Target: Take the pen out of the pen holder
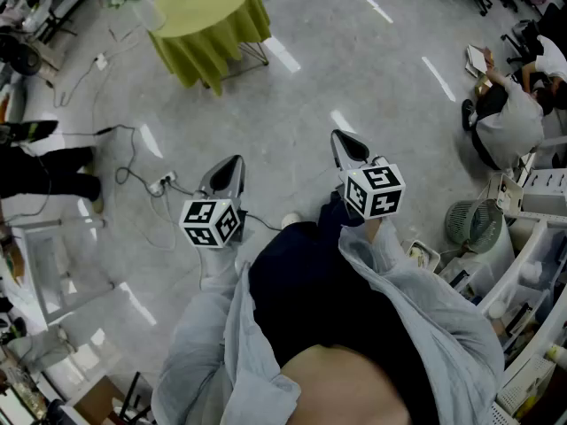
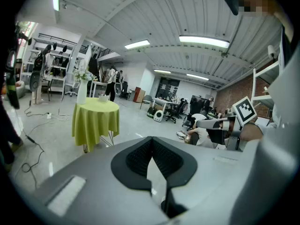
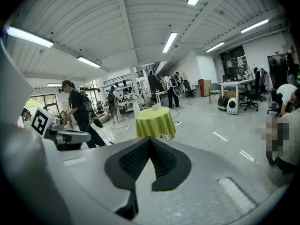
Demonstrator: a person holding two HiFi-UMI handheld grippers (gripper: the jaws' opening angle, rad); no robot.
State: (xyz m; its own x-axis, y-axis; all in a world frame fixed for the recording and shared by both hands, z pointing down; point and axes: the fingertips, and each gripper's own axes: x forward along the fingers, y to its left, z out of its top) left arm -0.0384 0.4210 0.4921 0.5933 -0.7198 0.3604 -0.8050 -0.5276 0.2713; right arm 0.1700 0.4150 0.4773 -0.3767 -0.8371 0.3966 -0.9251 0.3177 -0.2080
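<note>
A round table with a yellow-green cloth (image 1: pixel 208 16) stands several steps ahead of me on the grey floor. It also shows in the left gripper view (image 2: pixel 95 118) and the right gripper view (image 3: pixel 155 121). On it stand a tall white vase (image 2: pixel 82 92) and a small white cup-like holder (image 2: pixel 102 98) (image 3: pixel 156 106); any pen is too small to make out. My left gripper (image 1: pixel 228 168) (image 2: pixel 152 138) and right gripper (image 1: pixel 346 145) (image 3: pixel 150 138) are held in the air in front of my body. Both are shut and empty, far from the table.
Cables and a power strip (image 1: pixel 159 184) lie on the floor to the left. A person in black (image 1: pixel 44 171) stands at the left edge. People sit on the floor at right (image 1: pixel 509 118). White shelving (image 1: pixel 532 273) and a fan (image 1: pixel 469 224) crowd the right side.
</note>
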